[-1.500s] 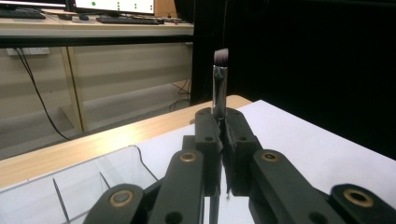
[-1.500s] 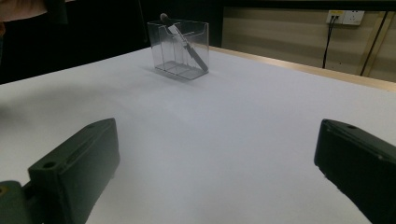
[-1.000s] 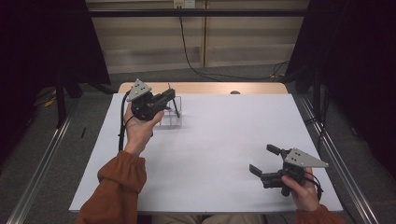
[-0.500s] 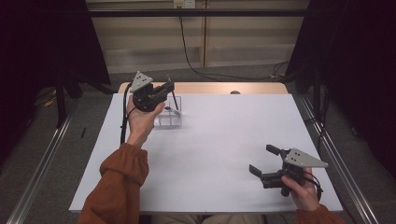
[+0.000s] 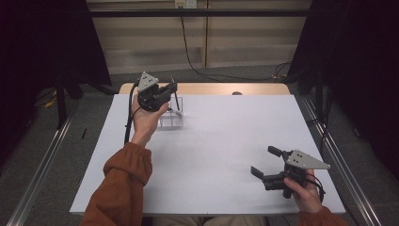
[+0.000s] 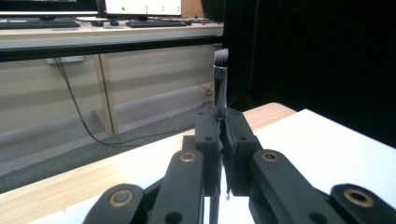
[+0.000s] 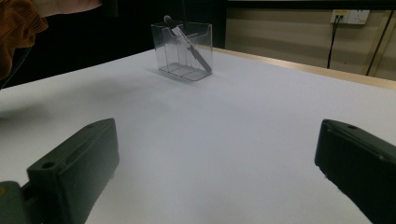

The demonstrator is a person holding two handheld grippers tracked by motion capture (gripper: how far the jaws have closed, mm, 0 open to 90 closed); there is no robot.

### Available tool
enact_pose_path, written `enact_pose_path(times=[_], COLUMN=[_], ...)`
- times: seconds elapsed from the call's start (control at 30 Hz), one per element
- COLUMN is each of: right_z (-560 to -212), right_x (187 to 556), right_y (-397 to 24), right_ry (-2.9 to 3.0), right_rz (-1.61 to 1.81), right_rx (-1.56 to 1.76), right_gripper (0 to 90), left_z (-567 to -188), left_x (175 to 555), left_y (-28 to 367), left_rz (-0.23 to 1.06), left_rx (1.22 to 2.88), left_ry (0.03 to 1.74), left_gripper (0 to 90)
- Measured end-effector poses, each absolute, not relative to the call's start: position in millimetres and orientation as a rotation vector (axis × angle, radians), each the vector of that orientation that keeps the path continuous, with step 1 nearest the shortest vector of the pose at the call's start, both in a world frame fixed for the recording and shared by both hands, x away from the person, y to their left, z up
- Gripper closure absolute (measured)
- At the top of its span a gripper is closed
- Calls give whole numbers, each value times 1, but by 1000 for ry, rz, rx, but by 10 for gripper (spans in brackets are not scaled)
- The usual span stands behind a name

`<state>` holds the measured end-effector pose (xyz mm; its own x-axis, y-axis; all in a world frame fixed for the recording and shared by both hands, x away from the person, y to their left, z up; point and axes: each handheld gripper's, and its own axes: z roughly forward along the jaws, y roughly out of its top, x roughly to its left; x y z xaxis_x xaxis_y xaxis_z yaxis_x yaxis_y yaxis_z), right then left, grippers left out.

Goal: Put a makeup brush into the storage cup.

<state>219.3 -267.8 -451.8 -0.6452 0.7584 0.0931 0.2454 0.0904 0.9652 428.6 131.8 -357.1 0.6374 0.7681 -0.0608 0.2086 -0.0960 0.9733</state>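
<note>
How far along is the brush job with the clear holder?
Done: one brush already leans inside the clear holder. In hand: the left hand-held gripper is shut on a second brush, raised beside the holder. Left: lowering it into the holder and letting go. The right hand-held gripper sits open and empty on the table.

A wooden table covered by a large white sheet, with a bare wood strip along the twelve o'clock edge. On the sheet, toward eleven o'clock, stands a clear plastic organizer with compartments.
</note>
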Motion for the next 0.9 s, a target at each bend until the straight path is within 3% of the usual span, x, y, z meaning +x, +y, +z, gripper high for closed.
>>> enact_pose_path(times=[0.9], right_z=[-451], right_x=[219], right_y=[-268], right_ry=[1937], right_rz=[1580], right_rx=[977], right_gripper=[0], left_z=[-382], left_x=[434], left_y=[121], left_rz=[536], left_rx=[1723], left_ry=[847], left_gripper=[857])
